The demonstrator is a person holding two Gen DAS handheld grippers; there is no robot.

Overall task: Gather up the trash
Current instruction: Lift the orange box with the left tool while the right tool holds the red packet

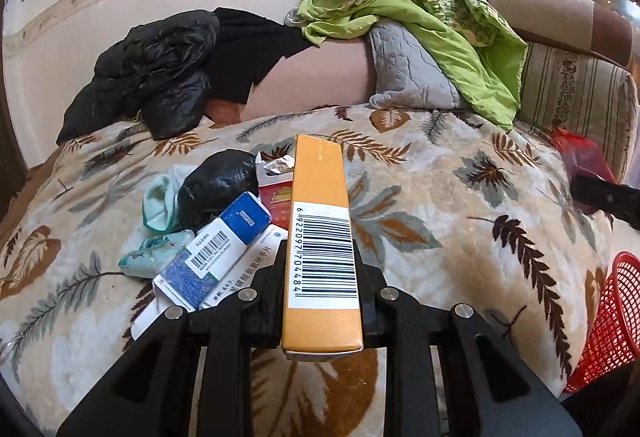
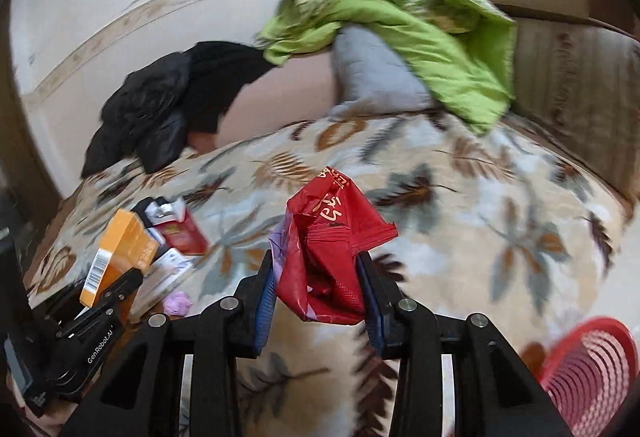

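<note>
My left gripper (image 1: 320, 253) is shut on a long orange box (image 1: 318, 177) with a barcode, held above the leaf-patterned blanket (image 1: 440, 197). In the right wrist view that box (image 2: 128, 245) and the left gripper (image 2: 120, 285) show at the lower left. My right gripper (image 2: 316, 261) is shut on a crumpled red snack bag (image 2: 328, 221), lifted off the blanket. A red mesh basket (image 1: 612, 321) stands at the lower right, and its rim (image 2: 592, 369) also shows beside the right gripper. Loose trash lies left of the orange box: a blue-and-white carton (image 1: 216, 249), a black bag (image 1: 218, 185), a red pack (image 1: 276, 197) and mint-green wrappers (image 1: 160, 201).
A black jacket (image 1: 148, 77) lies at the back left of the bed. Green clothing (image 1: 420, 9) is draped over a grey pillow (image 1: 404, 73). A striped cushion (image 1: 576, 85) leans at the right. A small pink crumple (image 2: 178, 303) sits near the left gripper.
</note>
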